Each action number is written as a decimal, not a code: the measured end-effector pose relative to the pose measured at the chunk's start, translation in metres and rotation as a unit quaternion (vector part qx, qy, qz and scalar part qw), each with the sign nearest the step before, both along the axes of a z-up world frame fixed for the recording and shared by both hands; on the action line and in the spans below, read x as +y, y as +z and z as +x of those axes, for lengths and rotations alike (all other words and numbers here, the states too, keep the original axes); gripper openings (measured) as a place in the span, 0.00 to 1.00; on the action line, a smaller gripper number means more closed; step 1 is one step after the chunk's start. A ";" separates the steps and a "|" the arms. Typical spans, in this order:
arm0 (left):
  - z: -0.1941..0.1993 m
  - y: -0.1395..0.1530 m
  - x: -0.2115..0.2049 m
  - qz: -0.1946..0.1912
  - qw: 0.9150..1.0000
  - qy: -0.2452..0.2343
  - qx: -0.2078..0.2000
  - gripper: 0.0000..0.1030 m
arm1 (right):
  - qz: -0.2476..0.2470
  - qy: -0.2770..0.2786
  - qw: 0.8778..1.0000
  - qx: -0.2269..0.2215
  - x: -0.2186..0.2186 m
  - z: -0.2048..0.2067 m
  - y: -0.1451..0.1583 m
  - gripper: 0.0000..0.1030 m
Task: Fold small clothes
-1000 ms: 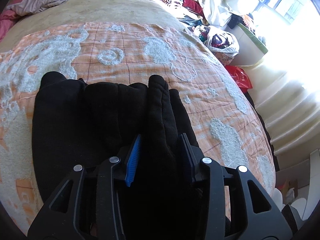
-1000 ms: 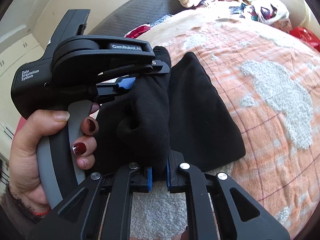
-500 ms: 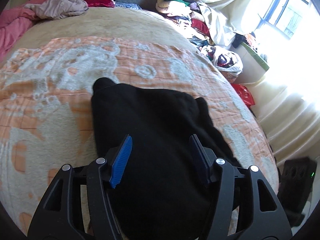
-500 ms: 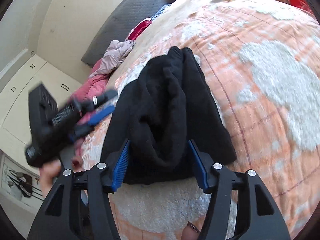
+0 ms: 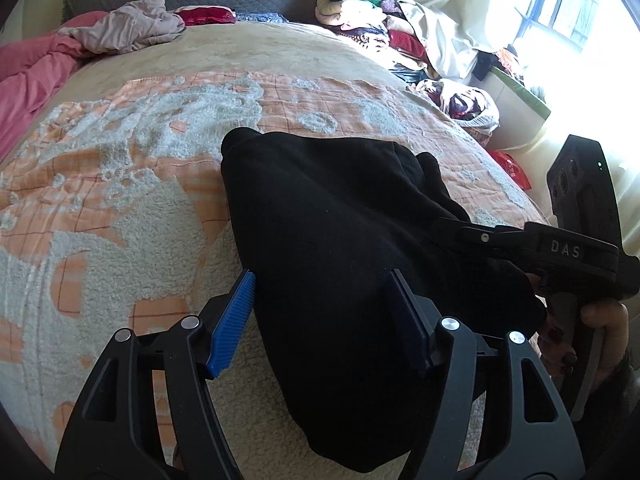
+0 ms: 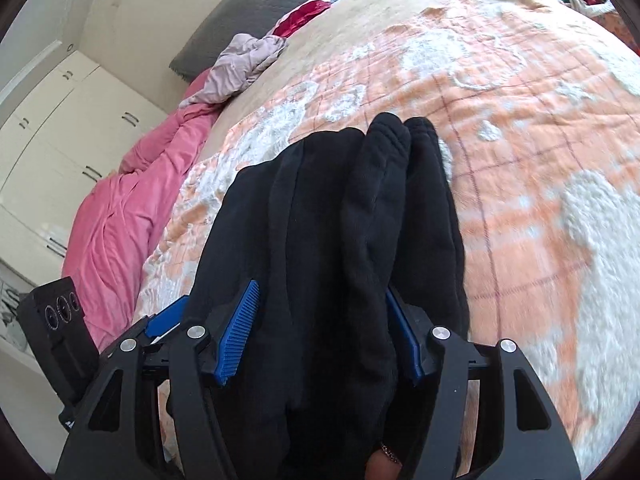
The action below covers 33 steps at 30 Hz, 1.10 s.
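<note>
A black fleece garment [image 5: 320, 208] lies folded lengthwise on the orange-and-white blanket [image 5: 120, 200]. My left gripper [image 5: 322, 280] hovers over its near end. Its jaws are opening; the left pad is off the cloth's edge and the right pad is over it. In the right wrist view the same garment [image 6: 340, 200] shows long rolled folds running away from me. My right gripper [image 6: 322, 288] straddles those folds and its jaws are closing, with cloth between the pads but not clamped. A hand [image 5: 600, 320] holds the right gripper's handle at the garment's right side.
A pink duvet [image 6: 120, 220] and a mauve garment [image 5: 132, 32] lie at the bed's far left. Piled clothes [image 5: 380, 20] and a bag of clothes [image 5: 468, 104] sit at the far right near a bright window. White cupboards [image 6: 60, 120] stand beyond the bed.
Both grippers were clamped on folds of the black garment a second ago. They have let go and opened, moved apart, and the garment now lies flat on the blanket.
</note>
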<state>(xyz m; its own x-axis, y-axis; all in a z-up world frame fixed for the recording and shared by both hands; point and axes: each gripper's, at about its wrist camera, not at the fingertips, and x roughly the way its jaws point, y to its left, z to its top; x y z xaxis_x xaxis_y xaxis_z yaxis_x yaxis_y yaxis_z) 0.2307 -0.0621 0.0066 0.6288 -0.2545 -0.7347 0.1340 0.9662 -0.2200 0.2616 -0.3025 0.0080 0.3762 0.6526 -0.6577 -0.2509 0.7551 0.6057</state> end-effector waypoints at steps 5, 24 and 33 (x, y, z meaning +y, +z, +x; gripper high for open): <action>0.002 0.002 -0.004 0.009 1.000 -0.007 0.001 0.57 | -0.027 0.010 0.998 -0.057 0.005 0.007 0.009 0.19; -0.004 -0.011 -0.012 -0.010 0.999 -0.017 0.025 0.62 | -0.039 -0.034 0.998 -0.027 -0.029 -0.007 -0.010 0.43; -0.014 -0.006 -0.010 -0.009 1.000 -0.016 0.021 0.62 | -0.060 -0.034 0.997 -0.032 -0.039 -0.041 0.001 0.44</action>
